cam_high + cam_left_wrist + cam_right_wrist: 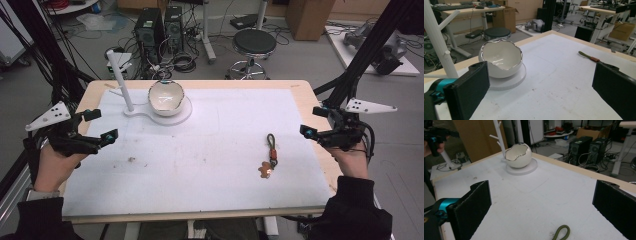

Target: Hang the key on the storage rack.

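A white eggshell-shaped bowl (165,97) with a jagged silver rim sits on a round white base (184,116) at the table's far left, beside a white branched stand (120,70). A keychain (271,150) with a green loop and a small brown charm lies flat on the white mat at the right. My left gripper (102,125) hovers open over the table's left edge, well short of the bowl (499,60). At the right edge my right gripper (312,121) is open too, apart from the keychain (562,232). Both pairs of jaws stand wide with nothing between them.
The white mat (200,155) covers most of the wooden table (306,100). Beyond the far edge stand a black stool (253,44) and computer towers (160,25) among floor cables. Black frame struts (367,50) rise at both sides.
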